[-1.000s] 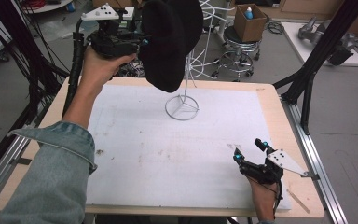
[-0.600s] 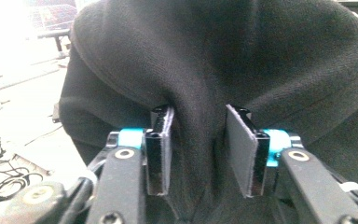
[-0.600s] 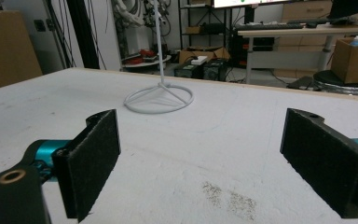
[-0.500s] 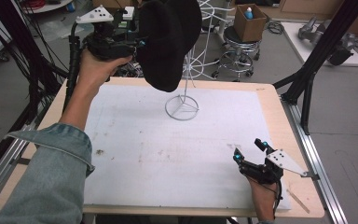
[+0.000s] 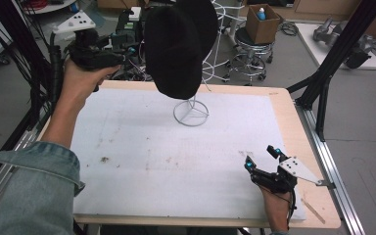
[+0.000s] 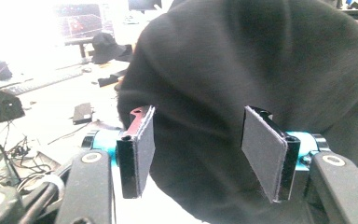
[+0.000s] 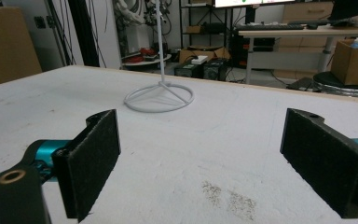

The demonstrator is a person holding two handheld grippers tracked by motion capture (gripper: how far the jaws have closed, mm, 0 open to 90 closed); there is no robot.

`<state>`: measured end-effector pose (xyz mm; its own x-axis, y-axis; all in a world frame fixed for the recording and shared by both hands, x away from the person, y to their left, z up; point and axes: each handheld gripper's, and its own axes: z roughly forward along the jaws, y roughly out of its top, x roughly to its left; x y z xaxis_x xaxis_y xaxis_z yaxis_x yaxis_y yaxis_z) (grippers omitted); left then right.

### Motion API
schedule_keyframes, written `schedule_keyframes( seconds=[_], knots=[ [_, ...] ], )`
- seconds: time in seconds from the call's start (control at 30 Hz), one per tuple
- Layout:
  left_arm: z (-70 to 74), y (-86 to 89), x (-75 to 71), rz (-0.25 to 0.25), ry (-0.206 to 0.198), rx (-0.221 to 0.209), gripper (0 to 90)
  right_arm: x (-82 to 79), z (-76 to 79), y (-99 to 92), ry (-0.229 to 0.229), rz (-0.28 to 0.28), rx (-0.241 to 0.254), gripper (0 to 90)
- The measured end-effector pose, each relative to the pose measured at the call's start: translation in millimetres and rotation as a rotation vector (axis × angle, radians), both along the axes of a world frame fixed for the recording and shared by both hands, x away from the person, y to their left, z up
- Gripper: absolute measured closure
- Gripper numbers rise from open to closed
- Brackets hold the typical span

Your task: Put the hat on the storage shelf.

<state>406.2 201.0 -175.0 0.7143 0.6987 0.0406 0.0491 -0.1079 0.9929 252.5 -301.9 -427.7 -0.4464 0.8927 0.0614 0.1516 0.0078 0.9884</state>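
A black hat (image 5: pixel 181 49) hangs on top of a white wire stand (image 5: pixel 191 112) at the table's far middle. My left gripper (image 5: pixel 129 51) is raised just left of the hat. In the left gripper view its jaws (image 6: pixel 205 149) stand apart and have just been opening. The hat's black cloth (image 6: pixel 261 60) sits right beyond the pads (image 6: pixel 144 140), which do not press on it. My right gripper (image 5: pixel 260 157) rests low at the front right, open with nothing in it. In the right gripper view it (image 7: pixel 205 163) faces the stand's ring base (image 7: pixel 158 98).
A white mat (image 5: pixel 142 166) with a few dirt marks covers the wooden table (image 5: pixel 303 142). Black frame posts (image 5: pixel 323 83) rise at the right and left edges. A stool and a cardboard box (image 5: pixel 262 22) stand on the floor beyond the table.
The left gripper has let go of the hat, opened its jaws and drawn back to the left. The hat stays on the stand. The right gripper has not moved.
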Motion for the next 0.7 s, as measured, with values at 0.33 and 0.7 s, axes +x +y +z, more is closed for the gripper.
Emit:
schedule_keyframes(
  seconds=[0.33, 0.7],
  knots=[
    [-8.8, 22.9, -25.5, 0.041, -0.020, 0.020, 36.7, 2.0, 0.6, 2.7, -0.003, -0.002, -0.007, 11.1],
    [-34.9, 30.8, -57.7, 0.089, -0.032, 0.068, 30.4, 1.7, 1.8, 5.2, -0.003, 0.005, -0.010, 11.1]
  ],
)
